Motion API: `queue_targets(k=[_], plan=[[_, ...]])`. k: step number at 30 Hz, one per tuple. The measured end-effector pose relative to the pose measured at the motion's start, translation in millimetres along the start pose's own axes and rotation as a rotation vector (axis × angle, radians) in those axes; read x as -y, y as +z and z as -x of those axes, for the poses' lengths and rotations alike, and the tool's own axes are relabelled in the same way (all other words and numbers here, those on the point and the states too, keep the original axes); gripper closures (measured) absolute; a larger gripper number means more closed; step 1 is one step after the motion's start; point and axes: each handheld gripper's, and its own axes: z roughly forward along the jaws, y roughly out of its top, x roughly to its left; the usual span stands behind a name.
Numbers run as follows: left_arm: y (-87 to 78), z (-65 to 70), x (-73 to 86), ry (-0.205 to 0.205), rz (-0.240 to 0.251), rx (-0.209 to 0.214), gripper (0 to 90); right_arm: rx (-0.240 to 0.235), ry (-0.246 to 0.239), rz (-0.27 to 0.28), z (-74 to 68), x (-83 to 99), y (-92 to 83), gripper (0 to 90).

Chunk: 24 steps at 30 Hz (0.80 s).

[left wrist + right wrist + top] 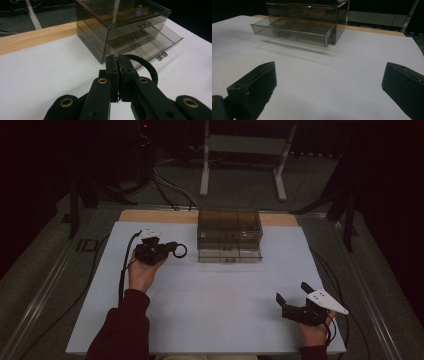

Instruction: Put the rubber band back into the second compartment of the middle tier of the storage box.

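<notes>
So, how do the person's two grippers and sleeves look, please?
Both grippers are black. The left gripper has two flat fingers on arms with brass-coloured rivets, a small white plate on top and a black cable trailing along the forearm. The right gripper carries a white three-cornered plate with small dark holes, and its fingers are blocky and matte. The sleeves are dark red.

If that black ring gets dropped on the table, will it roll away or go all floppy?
The black ring, pinched in the left gripper, keeps its round loop shape while held by one edge, so it is probably fairly stiff. It looks thin, so likely light. Dropped on edge on the flat white table, it might roll briefly, then tip flat.
</notes>
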Motion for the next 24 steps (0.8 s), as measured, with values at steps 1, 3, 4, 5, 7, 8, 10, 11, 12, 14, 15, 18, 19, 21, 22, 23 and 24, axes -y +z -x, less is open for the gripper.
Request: queue_targets(k=[1, 3, 4, 5, 7, 8, 10, 11, 12, 14, 15, 18, 19, 21, 22, 23, 24], plan=[[0.9, 0.7, -0.5, 0.001, 0.008, 0.005, 89.0, 0.001, 0.0, -0.001, -0.1, 0.0, 0.1, 0.0], [2.6, 2.1, -2.3, 0.0, 0.012, 0.007, 89.0, 0.002, 0.0, -0.001, 0.1, 0.0, 0.2, 0.0], [3.7, 2.9, -3.5, 0.002, 0.013, 0.01, 89.1, 0.001, 0.0, -0.001, 0.2, 0.1, 0.2, 0.0], [4.9, 4.0, -4.7, 0.002, 0.013, 0.012, 89.1, 0.001, 0.0, -0.001, 0.2, 0.1, 0.2, 0.0], [7.6, 6.1, -7.6, 0.006, 0.012, 0.014, 89.1, 0.001, 0.001, -0.001, -0.2, 0.0, 0.1, 0.0], [9.2, 6.9, -9.0, 0.009, 0.013, 0.017, 89.1, 0.0, 0.001, -0.001, -0.3, 0.0, 0.1, 0.0], [12.8, 8.7, -11.6, 0.014, 0.006, 0.019, 89.0, 0.0, 0.0, -0.002, -0.4, 0.0, 0.3, 0.0], [14.7, 9.4, -12.8, 0.019, 0.004, 0.02, 89.1, 0.0, 0.0, -0.002, -0.5, 0.0, 0.4, 0.0], [16.4, 10.3, -13.9, 0.021, 0.001, 0.022, 89.1, 0.0, 0.0, -0.002, -0.5, 0.0, 0.5, 0.0], [20.1, 11.9, -15.7, 0.022, -0.001, 0.024, 89.1, 0.0, -0.002, -0.003, -0.5, 0.0, 0.5, 0.0], [21.7, 12.5, -16.4, 0.023, -0.003, 0.026, 89.1, 0.0, -0.003, -0.003, -0.5, 0.0, 0.6, 0.0], [26.7, 14.1, -17.5, 0.022, -0.008, 0.03, 89.1, 0.0, -0.005, -0.003, -0.6, 0.0, 0.7, 0.0], [28.2, 14.5, -17.7, 0.024, -0.013, 0.031, 89.0, 0.0, -0.005, -0.003, -0.6, 0.0, 0.8, 0.0], [31.5, 15.7, -18.1, 0.024, -0.016, 0.03, 89.0, 0.0, -0.006, -0.004, -0.6, 0.0, 0.9, 0.0], [33.0, 16.3, -18.5, 0.023, -0.017, 0.031, 89.0, 0.0, -0.006, -0.004, -0.7, -0.1, 0.8, 0.0], [34.3, 17.0, -18.8, 0.022, -0.017, 0.031, 89.1, 0.0, -0.006, -0.003, -0.7, -0.1, 0.8, 0.0], [35.6, 17.6, -19.3, 0.023, -0.017, 0.031, 89.1, 0.0, -0.006, -0.003, -0.7, -0.2, 0.8, 0.0]])
